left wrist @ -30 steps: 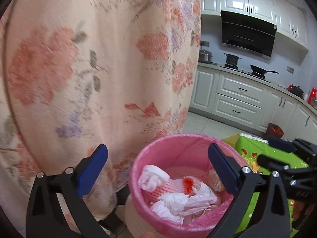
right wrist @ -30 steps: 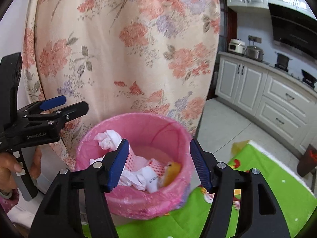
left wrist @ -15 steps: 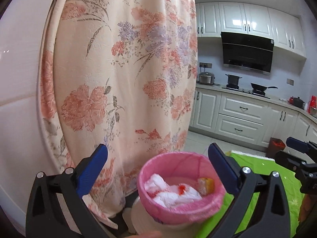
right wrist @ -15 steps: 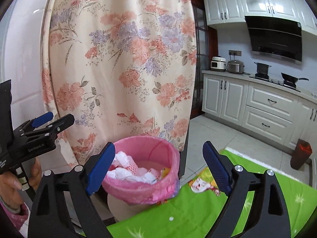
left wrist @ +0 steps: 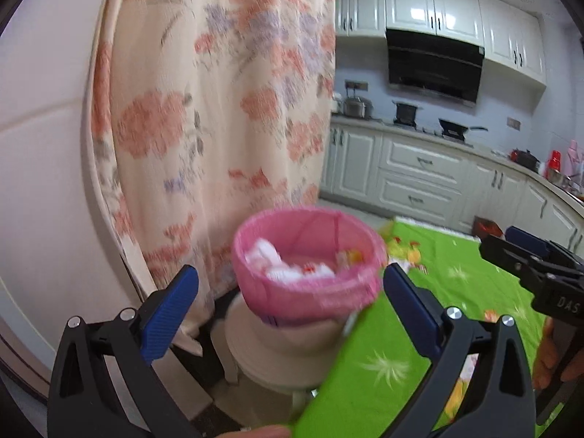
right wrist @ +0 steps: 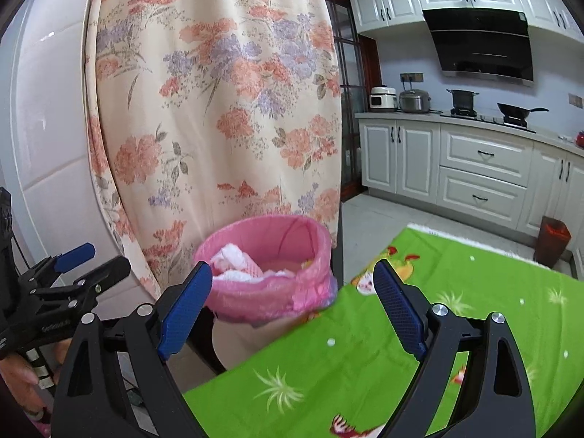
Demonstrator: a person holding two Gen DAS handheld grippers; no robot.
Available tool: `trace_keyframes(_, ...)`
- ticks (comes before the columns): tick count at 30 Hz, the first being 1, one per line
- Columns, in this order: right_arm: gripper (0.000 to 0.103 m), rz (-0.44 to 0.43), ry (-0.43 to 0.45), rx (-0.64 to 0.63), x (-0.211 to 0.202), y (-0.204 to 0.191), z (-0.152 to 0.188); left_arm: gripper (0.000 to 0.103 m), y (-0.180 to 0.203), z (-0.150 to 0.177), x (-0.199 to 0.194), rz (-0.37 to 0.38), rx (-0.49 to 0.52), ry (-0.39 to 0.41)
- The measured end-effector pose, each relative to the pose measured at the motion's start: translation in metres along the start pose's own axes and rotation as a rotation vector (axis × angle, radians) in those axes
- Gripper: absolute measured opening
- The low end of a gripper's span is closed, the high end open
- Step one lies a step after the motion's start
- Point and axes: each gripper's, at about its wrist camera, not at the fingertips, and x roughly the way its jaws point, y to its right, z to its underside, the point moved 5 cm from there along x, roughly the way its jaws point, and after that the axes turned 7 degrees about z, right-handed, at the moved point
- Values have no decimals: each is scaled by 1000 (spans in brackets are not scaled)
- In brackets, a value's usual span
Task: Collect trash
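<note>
Both the left gripper [left wrist: 290, 301] and right gripper [right wrist: 292, 299] are hanging with jaws spread wide and gripping nothing, facing the pink-lined bin [right wrist: 266, 273] holding white tissues [right wrist: 233, 259].

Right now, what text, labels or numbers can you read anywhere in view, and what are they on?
"DAS": white letters on the black body of the right claw, cut off at the frame edge.
Embossed lettering on the left claw's black body: too small to read.
Trash bin label below the liner: blurred, unreadable.
</note>
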Motion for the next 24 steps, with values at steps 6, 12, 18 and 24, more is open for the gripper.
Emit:
trace_keyframes(6, 84, 40, -2, -12, -19, -12, 28, 98, -3, 27, -11, 8, 23, -15)
trace_keyframes(12, 84, 59, -3, -45, -36, -21, 42, 98, -7, 36, -30, 37, 41, 26)
trace_keyframes(18, 84, 63, 15, -69, -48, -31, 41, 98, -11, 37, -43, 66, 48, 40)
trace_keyframes(24, 84, 50, 13, -83, -46, -34, 41, 98, -6, 36, -43, 77, 66, 42)
